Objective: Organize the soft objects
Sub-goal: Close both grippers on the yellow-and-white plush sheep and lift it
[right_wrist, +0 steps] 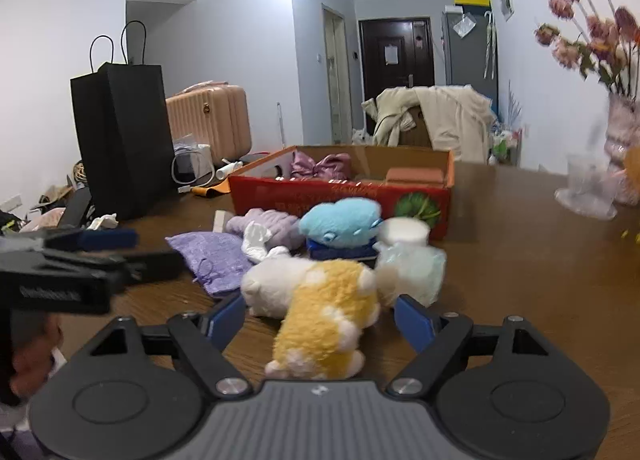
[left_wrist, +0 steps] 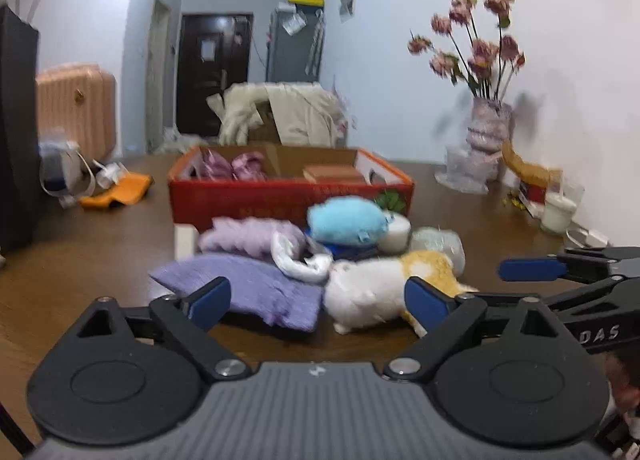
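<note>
Sorting barely begun: red box (right_wrist: 344,195) at frame centre holds few items, while plush toy (right_wrist: 320,312) and cloth pile (left_wrist: 248,284) lie below it on the table (right_wrist: 520,260); left gripper (left_wrist: 316,300) and right gripper (right_wrist: 320,324) both spread, empty.

box (right_wrist: 340,195) red | plush toy (right_wrist: 324,320) white-yellow | cloth (right_wrist: 212,256) lilac | whale (right_wrist: 340,221) blue

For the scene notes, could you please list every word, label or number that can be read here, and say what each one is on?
"DAS": white letters on the black arm of the right gripper, seen from the left wrist; the word is cut off.
White lettering on the arm of the left gripper: too blurred to read.
Gold print on the front of the red box: too blurred to read.
Paper on the dark door: too small to read.
</note>
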Available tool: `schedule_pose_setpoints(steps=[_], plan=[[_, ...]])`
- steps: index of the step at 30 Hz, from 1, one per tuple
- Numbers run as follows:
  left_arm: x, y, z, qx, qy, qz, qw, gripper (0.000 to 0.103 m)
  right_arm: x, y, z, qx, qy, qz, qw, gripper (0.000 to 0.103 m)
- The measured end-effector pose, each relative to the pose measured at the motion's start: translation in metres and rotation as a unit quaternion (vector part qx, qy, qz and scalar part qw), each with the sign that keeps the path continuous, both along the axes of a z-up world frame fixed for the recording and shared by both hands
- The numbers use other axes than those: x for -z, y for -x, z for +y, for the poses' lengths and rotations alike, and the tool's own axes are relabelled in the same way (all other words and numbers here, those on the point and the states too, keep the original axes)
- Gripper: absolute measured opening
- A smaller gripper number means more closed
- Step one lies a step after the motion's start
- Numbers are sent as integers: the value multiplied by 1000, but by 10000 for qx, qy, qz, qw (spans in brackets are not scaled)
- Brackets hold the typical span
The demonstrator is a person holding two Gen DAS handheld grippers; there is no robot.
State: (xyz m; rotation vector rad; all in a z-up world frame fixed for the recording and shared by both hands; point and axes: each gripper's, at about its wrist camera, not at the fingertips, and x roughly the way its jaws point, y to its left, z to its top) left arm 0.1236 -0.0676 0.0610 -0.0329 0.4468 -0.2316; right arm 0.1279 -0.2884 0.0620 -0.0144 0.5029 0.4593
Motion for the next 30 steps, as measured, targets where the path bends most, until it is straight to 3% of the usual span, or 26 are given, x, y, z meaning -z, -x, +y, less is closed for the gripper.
schedule_pose_setpoints(steps=[3,4,5,7,10,11,14,17,18,19,21,24,25,27,30], plan=[[8,-9,-2,4,37,145,9999,71,10,-8,6,180,38,51,9998,59],[11,-11,-4,25,78,190,9998,70,15,-9,9,247,75,110,9996,44],[13,-13,-5,36,104,233,9997,68,18,-11,12,276,152,247,9992,42],[19,-17,-7,65,89,293,9995,61,16,0,18,-71,136,259,9995,43],[31,-26,-3,63,269,467,9985,51,7,19,16,-986,-372,309,9940,40],[33,-29,2,-22,457,524,9976,49,4,22,12,-881,-437,298,9947,40],[28,-25,12,-140,482,466,9976,48,1,18,-2,-416,-538,149,9976,42],[16,-10,20,274,648,356,9969,57,4,2,-10,-209,-664,250,9973,44],[15,-6,22,461,752,334,9955,60,5,-1,-11,-181,-753,238,9967,48],[15,-2,23,660,913,350,9930,61,5,-6,-11,-161,-918,221,9954,59],[21,-1,21,850,1191,536,9878,60,9,-17,-11,-251,-1224,193,9920,64],[33,-3,19,756,1208,808,9865,59,19,-31,3,-181,-1059,348,9936,60],[35,-3,22,715,1252,815,9862,60,22,-32,6,-156,-919,460,9946,54],[36,-4,28,588,1360,818,9856,56,23,-24,3,-210,-1104,532,9922,45],[38,-6,39,501,1582,877,9822,53,21,-14,6,-110,-1017,588,9930,43]])
